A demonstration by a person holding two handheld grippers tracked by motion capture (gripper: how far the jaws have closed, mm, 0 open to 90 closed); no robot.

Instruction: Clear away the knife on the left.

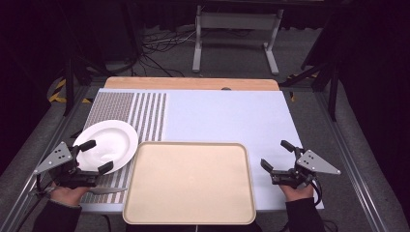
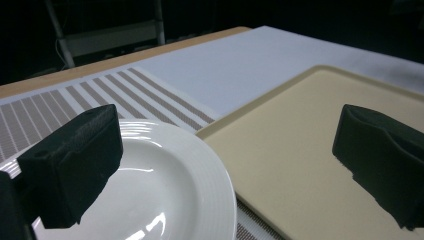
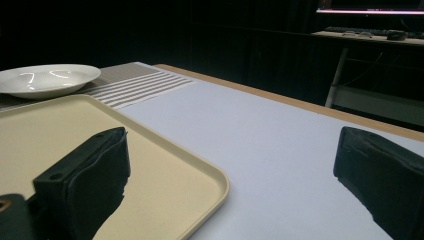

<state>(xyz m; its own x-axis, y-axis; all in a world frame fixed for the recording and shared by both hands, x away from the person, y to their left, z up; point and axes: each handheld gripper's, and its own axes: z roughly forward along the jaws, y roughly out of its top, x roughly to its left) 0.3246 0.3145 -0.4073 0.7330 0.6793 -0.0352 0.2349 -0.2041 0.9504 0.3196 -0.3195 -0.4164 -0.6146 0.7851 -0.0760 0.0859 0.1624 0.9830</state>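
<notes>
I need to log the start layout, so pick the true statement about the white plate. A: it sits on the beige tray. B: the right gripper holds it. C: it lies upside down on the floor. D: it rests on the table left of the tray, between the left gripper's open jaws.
D: the white plate rests on the striped mat beside the beige tray, with the left gripper open, one of its jaws on either side of the plate.

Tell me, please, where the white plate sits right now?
In the high view the white plate lies at the table's left, on the striped mat, just left of the beige tray, with the open left gripper at its near edge.
</notes>
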